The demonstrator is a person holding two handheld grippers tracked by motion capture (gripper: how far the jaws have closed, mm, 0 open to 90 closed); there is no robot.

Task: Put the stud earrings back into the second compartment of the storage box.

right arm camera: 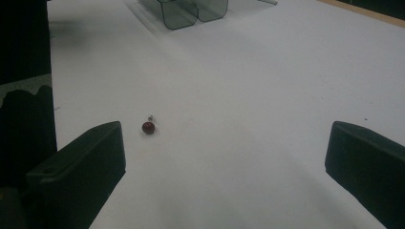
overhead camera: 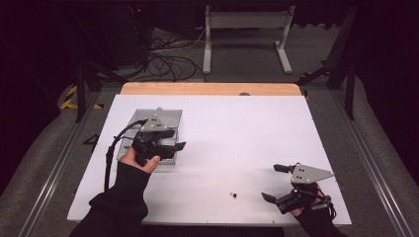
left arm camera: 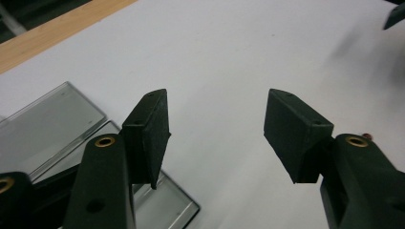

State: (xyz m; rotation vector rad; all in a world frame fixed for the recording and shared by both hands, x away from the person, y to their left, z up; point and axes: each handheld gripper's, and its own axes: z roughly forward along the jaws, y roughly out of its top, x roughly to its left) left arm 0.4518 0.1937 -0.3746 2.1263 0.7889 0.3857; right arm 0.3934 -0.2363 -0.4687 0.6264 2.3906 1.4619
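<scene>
The left gripper is standing with its jaws apart and nothing between them; in the left gripper view its two black pads are showing bare white table through the gap. This gripper is hanging over the near right part of a clear tray, which is lying on the left half of the table, toward the far side. In the left gripper view the tray's grey glassy compartments are sitting under and left of the left pad, and the tray's corner is reaching just past that pad. A wooden edge is running along the far side of the table.

The right gripper is holding its jaws wide apart, empty as well. Its pads are framing a stretch of bare table in the right gripper view. It is resting low at the near right corner of the table, with its jaws pointing left.

A small dark red bead is lying on the table, just ahead of the right gripper's jaws, nearer the left pad in that view and touching neither. In the high view the bead is sitting near the front edge, between the two grippers but much closer to the right one, and well apart from the tray. Something tiny and pale is lying just beside the bead; it is too small to tell what.
</scene>
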